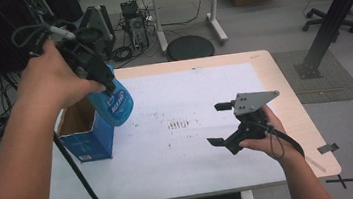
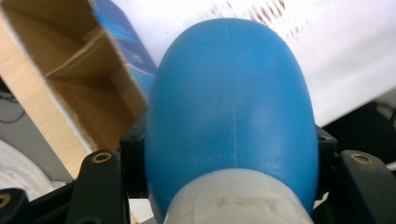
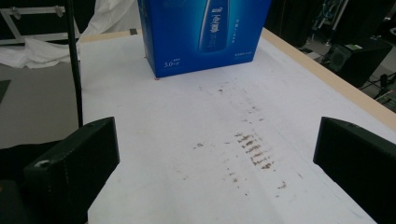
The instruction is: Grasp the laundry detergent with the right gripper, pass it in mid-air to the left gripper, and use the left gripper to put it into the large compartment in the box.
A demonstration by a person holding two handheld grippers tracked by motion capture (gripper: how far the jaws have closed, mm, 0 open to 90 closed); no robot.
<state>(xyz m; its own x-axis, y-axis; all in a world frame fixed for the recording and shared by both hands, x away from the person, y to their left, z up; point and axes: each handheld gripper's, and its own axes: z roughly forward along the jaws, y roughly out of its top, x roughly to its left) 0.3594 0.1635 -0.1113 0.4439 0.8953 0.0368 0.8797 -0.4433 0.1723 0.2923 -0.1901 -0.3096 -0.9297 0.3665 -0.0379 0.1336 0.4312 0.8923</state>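
Note:
A blue bottle (image 1: 113,103) hangs bottom-down in the air at the left, just right of and above an open blue carton (image 1: 85,135). My left gripper (image 1: 92,74) is shut on the bottle's upper end. In the left gripper view the blue bottle (image 2: 231,112) bulges between the two jaws, its white cap end at the bottom, and the carton's brown inside (image 2: 74,79) lies beyond it. My right gripper (image 1: 220,123) hovers open over the right half of the table with nothing between its jaws. The right gripper view faces the carton (image 3: 205,32).
A white sheet (image 1: 193,128) covers the wooden table and carries dark smudges (image 1: 178,124) at its middle. A black cable (image 1: 80,181) trails from the left gripper across the table's front left. Beyond the table are a round black stool (image 1: 189,46), a desk and floor clutter.

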